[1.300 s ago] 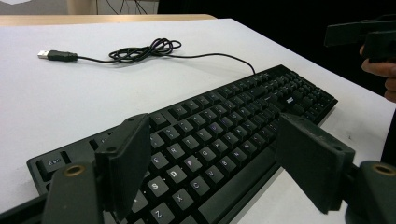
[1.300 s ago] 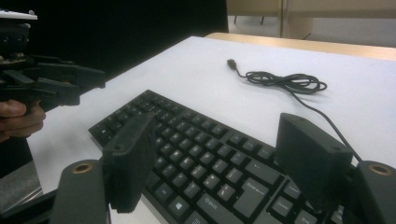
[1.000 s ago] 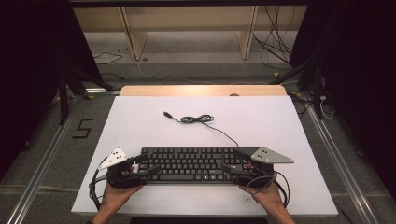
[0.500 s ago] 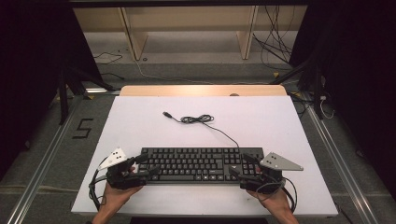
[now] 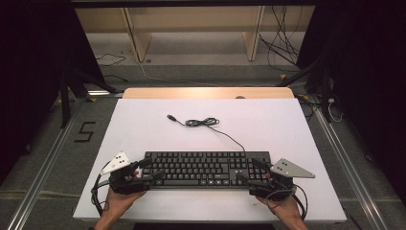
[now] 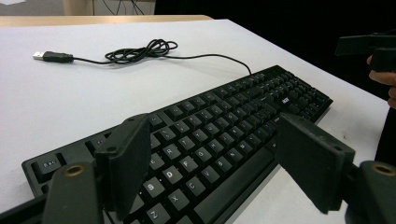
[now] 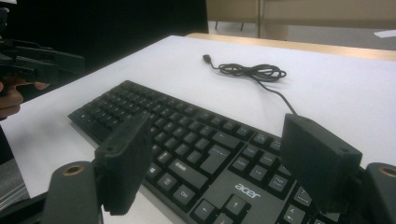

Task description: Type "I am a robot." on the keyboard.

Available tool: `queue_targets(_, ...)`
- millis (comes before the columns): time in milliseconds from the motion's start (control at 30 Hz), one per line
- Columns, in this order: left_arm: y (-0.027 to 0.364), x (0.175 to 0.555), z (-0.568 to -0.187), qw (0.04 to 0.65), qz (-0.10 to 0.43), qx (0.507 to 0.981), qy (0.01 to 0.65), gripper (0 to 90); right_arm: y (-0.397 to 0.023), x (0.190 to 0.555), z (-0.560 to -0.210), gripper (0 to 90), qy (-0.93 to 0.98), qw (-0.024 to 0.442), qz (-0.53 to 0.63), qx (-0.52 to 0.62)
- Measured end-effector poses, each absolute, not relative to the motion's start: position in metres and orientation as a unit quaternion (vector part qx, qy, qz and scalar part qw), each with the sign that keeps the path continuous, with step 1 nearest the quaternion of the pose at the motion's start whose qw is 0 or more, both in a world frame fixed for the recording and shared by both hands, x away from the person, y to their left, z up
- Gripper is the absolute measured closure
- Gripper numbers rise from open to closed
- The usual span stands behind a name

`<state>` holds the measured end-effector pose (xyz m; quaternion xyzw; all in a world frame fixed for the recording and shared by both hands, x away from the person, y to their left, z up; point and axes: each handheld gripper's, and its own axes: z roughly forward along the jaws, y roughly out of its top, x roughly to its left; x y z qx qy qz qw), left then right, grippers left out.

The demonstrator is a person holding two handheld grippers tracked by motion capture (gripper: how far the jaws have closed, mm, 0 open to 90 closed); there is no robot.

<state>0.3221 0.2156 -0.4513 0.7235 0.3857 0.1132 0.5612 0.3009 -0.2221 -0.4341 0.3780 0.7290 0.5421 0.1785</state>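
Here, flat black keyboard (image 5: pixel 206 168) between open tongs (image 5: pixel 147 170)

Left tool (image 5: pixel 149 173), right tool (image 5: pixel 246 176) — jaws seemingly apart.

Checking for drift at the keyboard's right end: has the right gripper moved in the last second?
Yes. The right gripper has slid rightward and toward the person along the keyboard, whose place on the table looks unchanged.

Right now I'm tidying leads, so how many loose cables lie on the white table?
1: the keyboard's cable, running from the keyboard back edge to a coiled bunch mid-table, ending in a USB plug lying free.
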Motion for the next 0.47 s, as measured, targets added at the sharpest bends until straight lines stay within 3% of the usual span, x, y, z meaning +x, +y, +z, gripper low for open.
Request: queue_targets(467, 0.2155, 0.3222, -0.4513, 0.56, 0.114, 0.724, 0.385, 26.4, -0.2222, 0.3005, -0.4333, 25.7, 0.727, 0.18, 0.543, 0.378)
